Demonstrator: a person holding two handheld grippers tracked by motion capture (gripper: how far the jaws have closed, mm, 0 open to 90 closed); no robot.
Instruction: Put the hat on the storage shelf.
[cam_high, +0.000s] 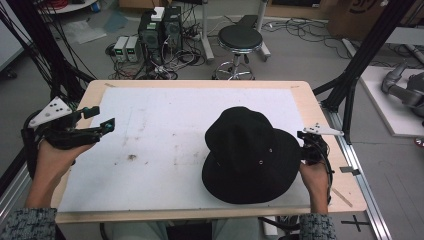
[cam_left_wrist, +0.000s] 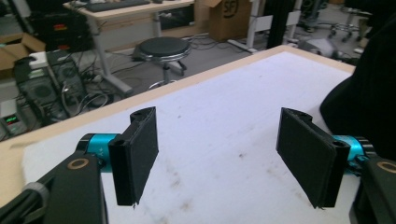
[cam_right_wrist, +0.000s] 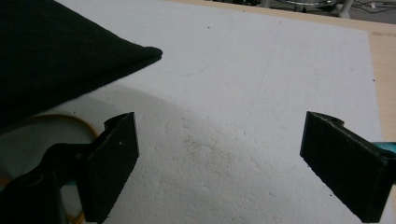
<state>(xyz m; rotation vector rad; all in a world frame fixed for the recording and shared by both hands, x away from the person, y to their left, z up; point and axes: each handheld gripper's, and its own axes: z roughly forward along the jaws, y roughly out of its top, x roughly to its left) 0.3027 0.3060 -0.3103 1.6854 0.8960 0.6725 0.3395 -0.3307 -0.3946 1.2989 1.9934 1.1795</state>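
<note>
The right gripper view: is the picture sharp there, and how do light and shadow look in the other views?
Right gripper view: the near white mat looks soft and the black hat throws a grey shadow under its brim. Left gripper view: fairly sharp, the hat is a dark mass without detail. High view: even light, no glare, and the hat shows little texture.

Left gripper (cam_high: 97, 122) held at the table's left edge, jaws spread wide with nothing between, right gripper (cam_high: 306, 145) low at the right edge, jaws likewise parted, forearms entering from the near side.
</note>
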